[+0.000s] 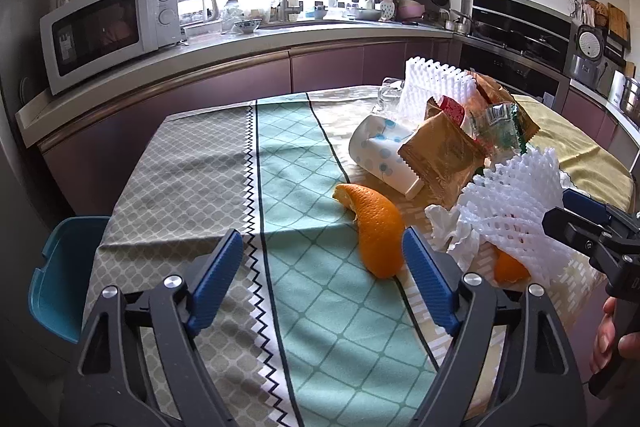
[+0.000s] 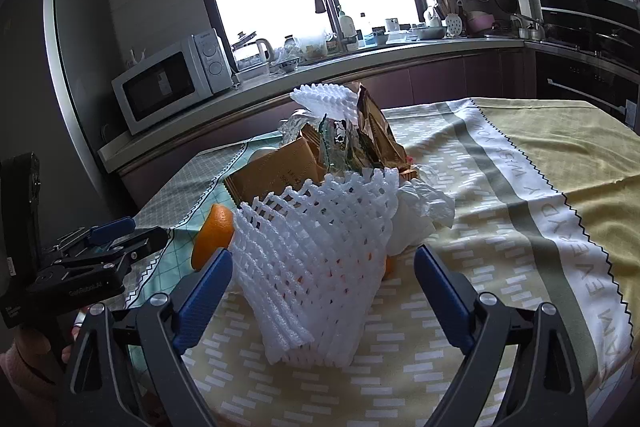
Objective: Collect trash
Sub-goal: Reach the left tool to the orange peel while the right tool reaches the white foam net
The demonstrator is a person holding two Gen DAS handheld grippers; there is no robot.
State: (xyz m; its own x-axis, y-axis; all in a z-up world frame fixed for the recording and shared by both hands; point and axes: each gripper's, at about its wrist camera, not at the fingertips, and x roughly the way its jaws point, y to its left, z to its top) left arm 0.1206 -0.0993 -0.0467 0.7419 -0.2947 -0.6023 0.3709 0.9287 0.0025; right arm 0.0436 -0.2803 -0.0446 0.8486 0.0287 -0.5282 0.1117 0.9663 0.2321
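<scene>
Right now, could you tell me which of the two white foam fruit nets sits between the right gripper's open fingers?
The near foam net, draped over an orange peel at the table's front. The far foam net stands behind the wrappers, well beyond the right gripper.

Count, table: 2 foam nets (image 1: 516, 203) (image 1: 434, 87); 2 orange peels (image 1: 374, 227) (image 1: 510, 267); 1 cup (image 1: 384, 153); 1 tissue (image 1: 450, 231); 1 glass (image 1: 390, 93); approx. 3 wrappers (image 1: 440, 155), overlapping, exact no. unclear. Off table: 1 bin (image 1: 60, 275).
</scene>
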